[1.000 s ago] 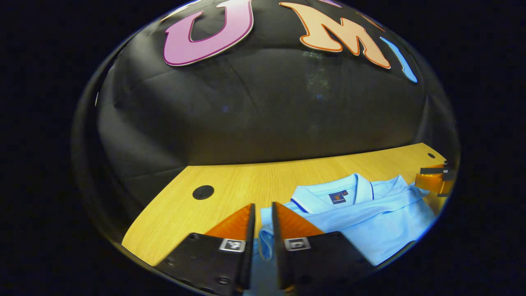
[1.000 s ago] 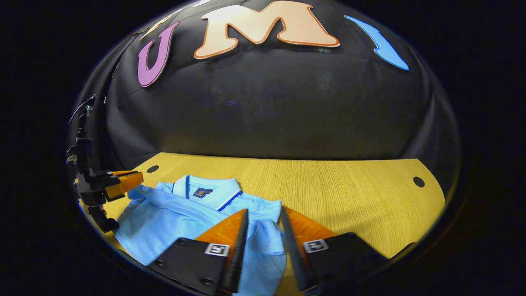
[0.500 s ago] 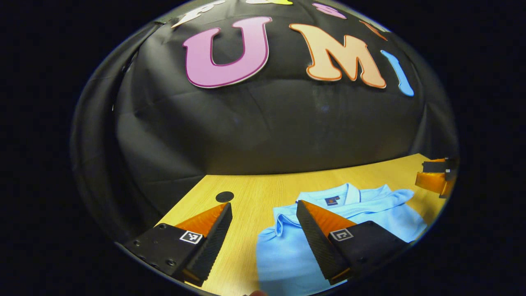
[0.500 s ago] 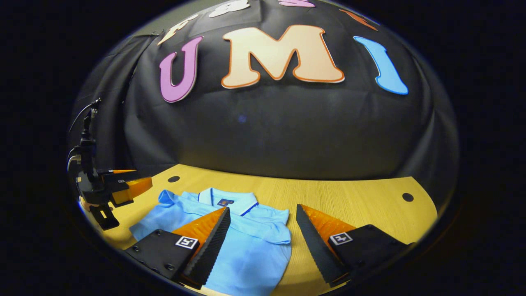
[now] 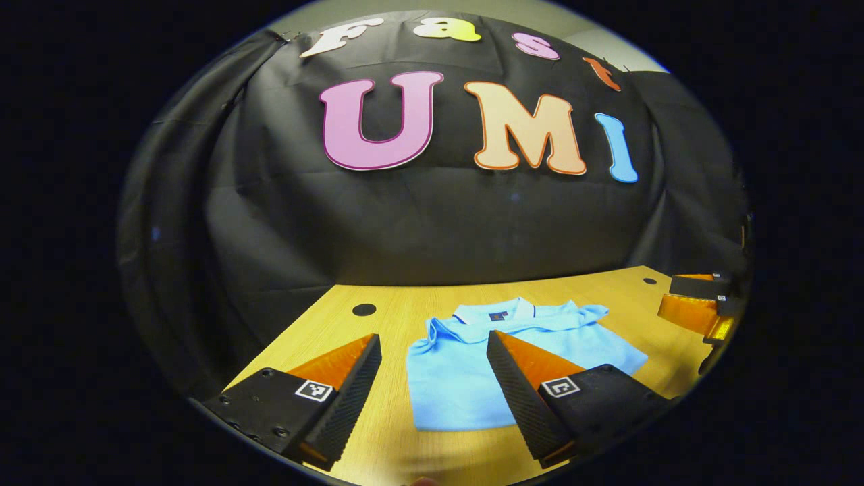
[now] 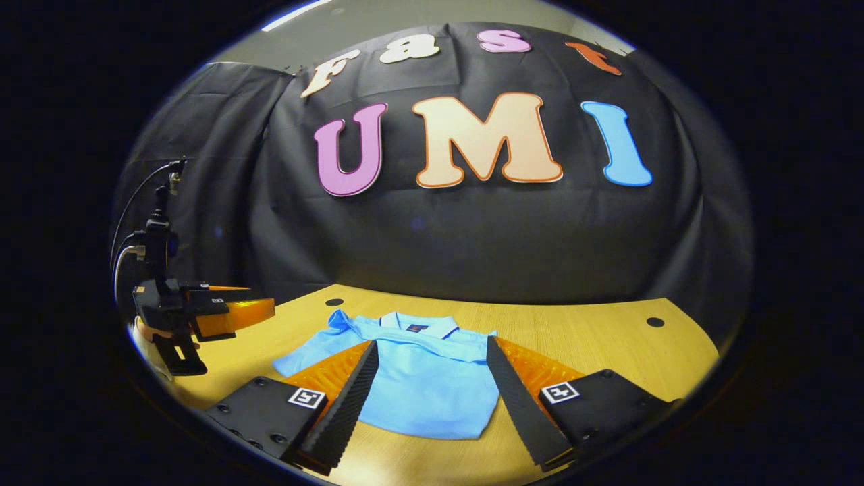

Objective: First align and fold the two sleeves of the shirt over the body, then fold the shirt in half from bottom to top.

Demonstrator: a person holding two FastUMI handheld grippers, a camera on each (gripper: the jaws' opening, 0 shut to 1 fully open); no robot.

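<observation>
Folded shirt (image 5: 466, 378) lying flat on the table (image 5: 378, 324), collar toward the booth wall, with both grippers drawn back above its near edge. One second earlier each gripper was nearly closed over a shoulder of the shirt; half a second earlier the jaws had been spread; now the left gripper (image 5: 432, 385) and right gripper (image 6: 428, 395) are held with fingers wide apart, nothing between them, and farther from the cloth. From this release and retreat it is judged that the bottom-to-top fold has been laid down and that the task is at or near its end.

The shirt is seen as a compact, roughly rectangular light-blue packet, wider at the collar end. In the right gripper view a corner of cloth (image 6: 335, 316) is seen jutting out beside the collar, so the alignment is judged slightly imperfect. The fabric appears soft and matte, with a ribbed collar (image 6: 415, 324) edged by a dark line. The table is a smooth, light wood-grain surface pierced by dark round holes (image 5: 364, 310). The inner faces of the fingers (image 5: 347, 398) are finely ridged.
</observation>
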